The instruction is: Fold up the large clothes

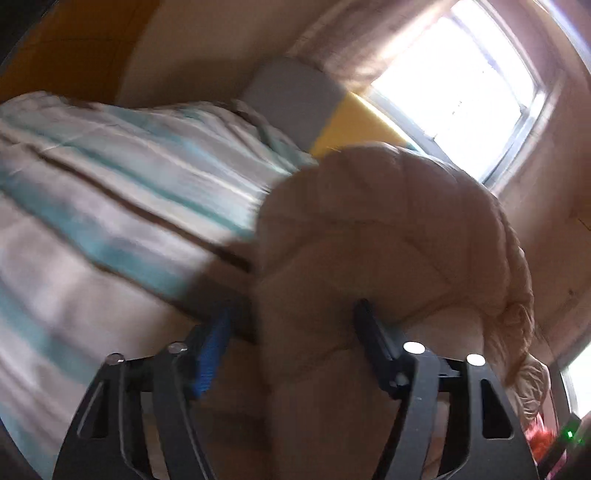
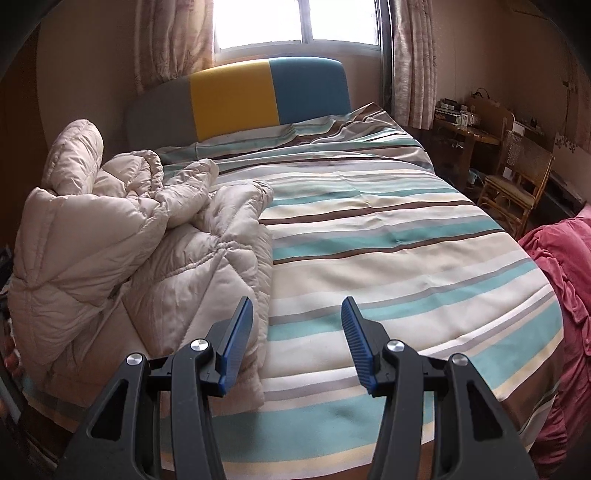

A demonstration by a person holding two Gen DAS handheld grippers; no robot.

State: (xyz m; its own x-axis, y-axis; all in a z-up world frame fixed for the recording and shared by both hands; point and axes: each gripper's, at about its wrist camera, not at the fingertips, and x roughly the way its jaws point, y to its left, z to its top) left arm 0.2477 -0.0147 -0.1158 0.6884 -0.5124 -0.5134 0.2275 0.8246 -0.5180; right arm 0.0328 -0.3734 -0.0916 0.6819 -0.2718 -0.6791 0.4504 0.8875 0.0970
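Note:
A puffy beige quilted jacket fills the middle of the blurred left wrist view. A thick fold of it runs down between the fingers of my left gripper, which is shut on it. The jacket stays sharp with the gripper while the bed smears behind. In the right wrist view the same jacket lies bunched on the left side of the striped bed, its left part raised. My right gripper hovers open above the bed's near edge with nothing between its fingers. The jacket's hem lies just beside the left finger.
The bed has a grey, yellow and blue headboard under a bright curtained window. A pink blanket is heaped at the right edge. A rattan chair and a cluttered wooden table stand at the far right.

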